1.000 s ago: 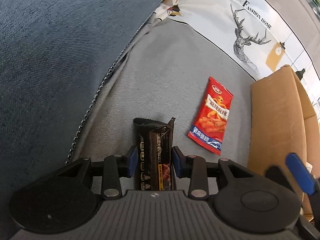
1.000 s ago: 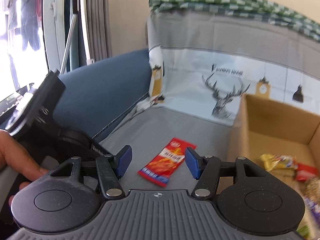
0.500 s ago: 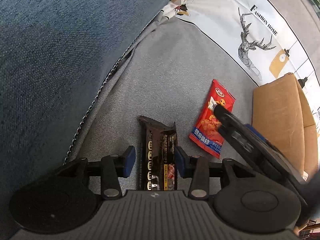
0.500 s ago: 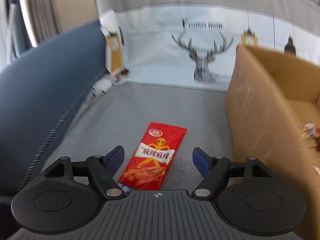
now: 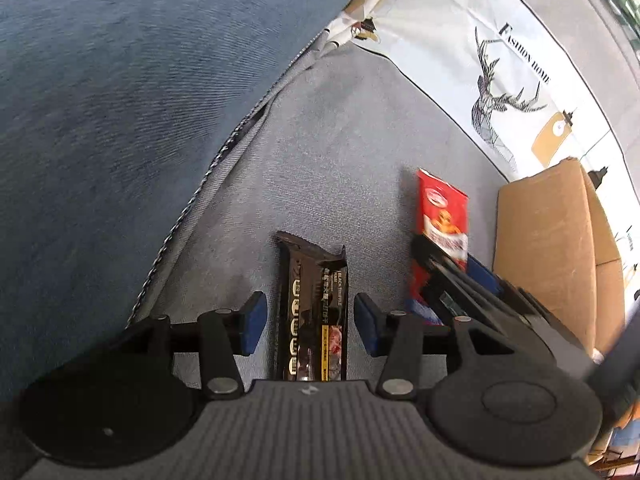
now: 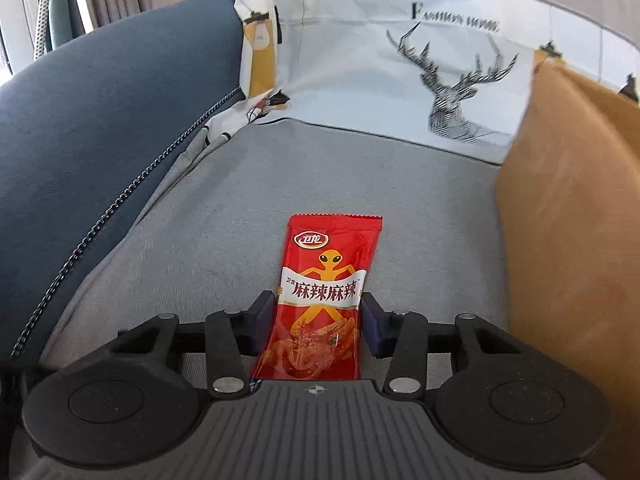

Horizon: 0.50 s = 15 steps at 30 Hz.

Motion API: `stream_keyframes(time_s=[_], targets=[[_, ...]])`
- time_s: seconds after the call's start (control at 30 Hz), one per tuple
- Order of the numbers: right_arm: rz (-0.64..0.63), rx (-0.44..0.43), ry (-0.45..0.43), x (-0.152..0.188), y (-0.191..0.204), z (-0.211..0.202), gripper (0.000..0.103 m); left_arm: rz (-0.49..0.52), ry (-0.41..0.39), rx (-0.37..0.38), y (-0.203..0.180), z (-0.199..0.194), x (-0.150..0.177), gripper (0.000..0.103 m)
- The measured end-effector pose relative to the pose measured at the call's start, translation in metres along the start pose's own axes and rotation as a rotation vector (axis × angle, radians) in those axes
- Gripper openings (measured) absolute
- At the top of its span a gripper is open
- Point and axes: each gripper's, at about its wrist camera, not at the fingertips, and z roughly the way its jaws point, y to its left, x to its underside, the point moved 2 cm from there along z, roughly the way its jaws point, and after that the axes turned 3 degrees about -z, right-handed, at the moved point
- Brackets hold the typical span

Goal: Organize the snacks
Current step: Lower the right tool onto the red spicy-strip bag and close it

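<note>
Change since 1 second earlier: right gripper had swung down from a raised view of the room onto the red snack packet, which had lain untouched ahead of it; left gripper had barely shifted over the dark snack bar, with its jaws further apart.
Left jaws: opening, with the dark snack bar between them and a clear gap on each side, so nothing was grasped.
Right jaws: closing on the red snack packet; the blue pads stood at its 2 long edges, and whether they already pressed could not be told.
Red packet, place: flat on the grey sofa seat, near the seat's front edge, between the blue armrest and the cardboard box, lengthwise along the gripper's line, its lower half between the jaws.
Dark bar, place: flat on the same seat, closer to the armrest, its near half running under the left gripper's body.
Handling, red packet: likely light, thin, glossy film, soft and crumpling; probably slippery, so a hold across the middle of its width looked safest.
Handling, dark bar: likely stiffer and a little heavier; a hold across its 2 long sides at mid-length seemed best.
Risk: film might buckle or slide out of a light pinch.
</note>
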Motion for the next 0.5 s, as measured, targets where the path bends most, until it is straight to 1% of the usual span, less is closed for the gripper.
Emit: stream_keyframes(time_s=[0.07,0.17,0.27,0.33,0.4,0.43,0.5], targets=[[-0.016,-0.017,-0.011,0.002,-0.001,-0.018,0.047,-0.008,-0.01,0.01,0.001,-0.004,0.002,0.055],[-0.073,-0.046,-0.016,0.013,0.005,-0.046,0.047,0.01,-0.013,0.003,0.001,-0.007,0.004,0.056],[-0.099,-0.06,-0.006,0.029,0.011,-0.074,0.047,0.035,-0.011,-0.005,-0.001,-0.008,0.007,0.057],[-0.122,-0.064,0.02,0.043,0.007,-0.087,0.047,0.049,-0.008,-0.017,-0.002,-0.007,0.009,0.06],[-0.131,-0.065,0.036,0.053,0.005,-0.094,0.048,0.064,-0.004,-0.026,-0.005,-0.006,0.011,0.063],[-0.139,-0.063,0.045,0.058,0.005,-0.096,0.048,0.074,-0.002,-0.033,-0.007,-0.005,0.012,0.067],[-0.157,-0.048,0.08,0.068,0.004,-0.092,0.048,0.098,0.004,-0.051,-0.012,-0.001,0.013,0.071]])
